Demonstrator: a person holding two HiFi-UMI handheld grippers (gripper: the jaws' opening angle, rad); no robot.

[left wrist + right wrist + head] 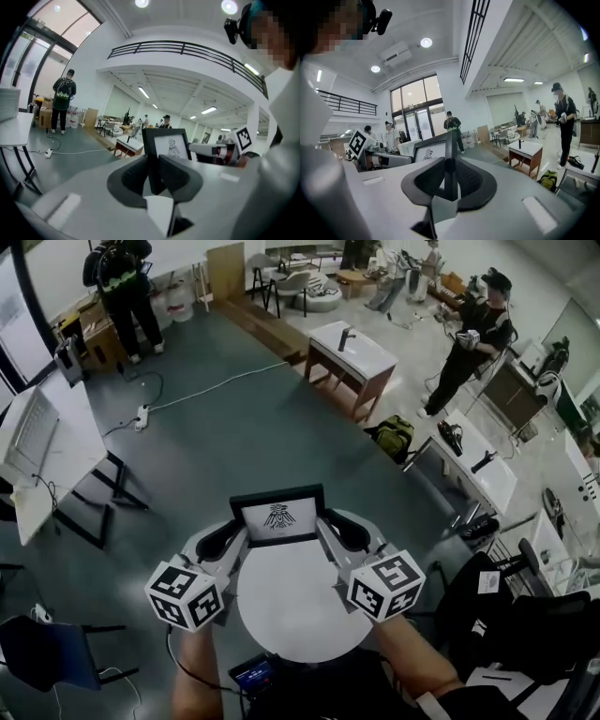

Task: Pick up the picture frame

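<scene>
The picture frame is black with a white mat and a small dark figure drawing. It hangs in the air above a round white table, held from both sides. My left gripper is shut on its left edge and my right gripper on its right edge. In the left gripper view the picture frame stands upright, its black edge pinched between the dark pads of the left gripper. In the right gripper view the picture frame shows edge-on, clamped in the right gripper.
A white-topped wooden table stands ahead, with a green backpack on the floor to its right. A white desk is at the left, and a power strip with cable lies on the floor. People stand at the far left and far right.
</scene>
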